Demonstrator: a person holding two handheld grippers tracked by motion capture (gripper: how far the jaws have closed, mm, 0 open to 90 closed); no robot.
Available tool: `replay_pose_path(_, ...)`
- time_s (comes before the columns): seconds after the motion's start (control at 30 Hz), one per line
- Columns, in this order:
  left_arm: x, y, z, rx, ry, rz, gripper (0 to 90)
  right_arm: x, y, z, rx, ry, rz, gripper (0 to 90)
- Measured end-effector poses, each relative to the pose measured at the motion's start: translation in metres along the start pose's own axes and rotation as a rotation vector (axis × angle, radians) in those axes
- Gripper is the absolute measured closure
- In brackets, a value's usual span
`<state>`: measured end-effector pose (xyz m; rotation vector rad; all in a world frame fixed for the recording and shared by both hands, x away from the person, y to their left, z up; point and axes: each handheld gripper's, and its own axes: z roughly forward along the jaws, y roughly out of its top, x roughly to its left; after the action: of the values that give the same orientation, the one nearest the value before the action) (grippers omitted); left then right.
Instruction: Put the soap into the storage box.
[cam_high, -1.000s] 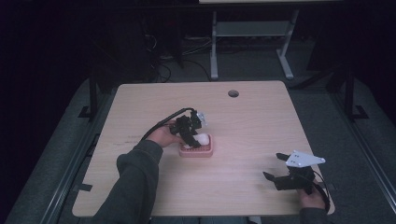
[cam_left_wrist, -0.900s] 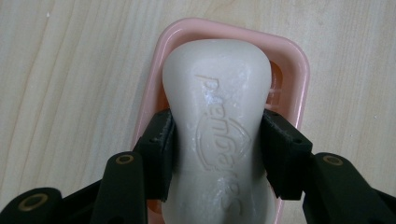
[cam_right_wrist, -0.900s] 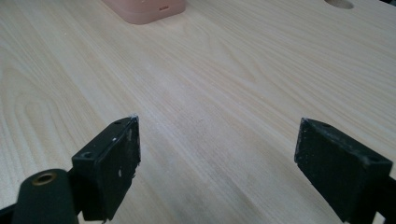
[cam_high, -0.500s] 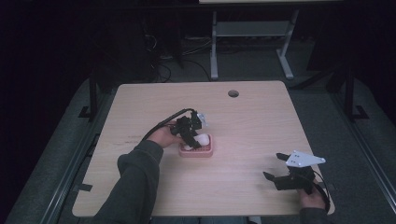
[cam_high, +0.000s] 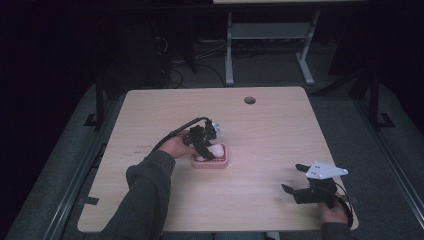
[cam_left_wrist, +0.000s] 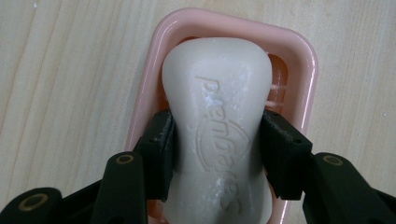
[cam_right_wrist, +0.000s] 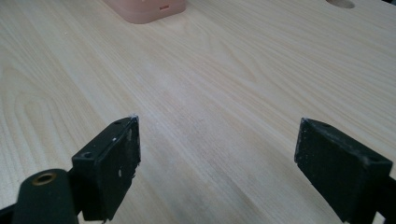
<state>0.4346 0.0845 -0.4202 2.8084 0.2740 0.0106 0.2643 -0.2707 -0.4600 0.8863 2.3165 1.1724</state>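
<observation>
A white bar of soap (cam_left_wrist: 219, 121) with raised lettering lies in a pink soap dish (cam_left_wrist: 299, 65) near the middle of the wooden table (cam_high: 265, 130). My left gripper (cam_left_wrist: 217, 149) is shut on the soap, its two black pads pressing the bar's narrow waist from both sides. From above, the left gripper (cam_high: 206, 145) points down over the pink dish (cam_high: 223, 161), with the white soap (cam_high: 216, 150) just under it. My right gripper (cam_high: 291, 179) rests open near the table's front right corner, nothing between its pads (cam_right_wrist: 116, 158).
A round cable hole (cam_high: 250, 100) sits near the table's far edge. The pink dish (cam_right_wrist: 144, 9) lies far ahead at the top left in the right gripper view. Dark floor, cables and a metal stand (cam_high: 270, 40) lie beyond the table.
</observation>
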Motion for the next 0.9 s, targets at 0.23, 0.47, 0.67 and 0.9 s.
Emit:
replay_pose_path(0.23,-0.0010,0.0005,0.0004,0.001,0.010,0.000,49.4,0.0007,0.0007,0.0005,-0.001,0.003,-0.001,13.6)
replay_pose_path(0.47,-0.0023,0.0010,0.0003,0.008,0.019,0.005,49.2,0.0009,0.0008,0.0010,0.001,0.004,-0.003,13.6)
replay_pose_path(0.67,-0.0032,0.0009,-0.0010,0.004,0.021,0.002,46.1,0.0010,0.0009,0.0013,0.002,0.005,-0.006,13.6)
replay_pose_path(0.9,-0.0057,-0.0035,-0.0086,-0.027,0.054,-0.010,43.0,0.0011,0.0012,0.0015,0.002,0.003,-0.008,13.6)
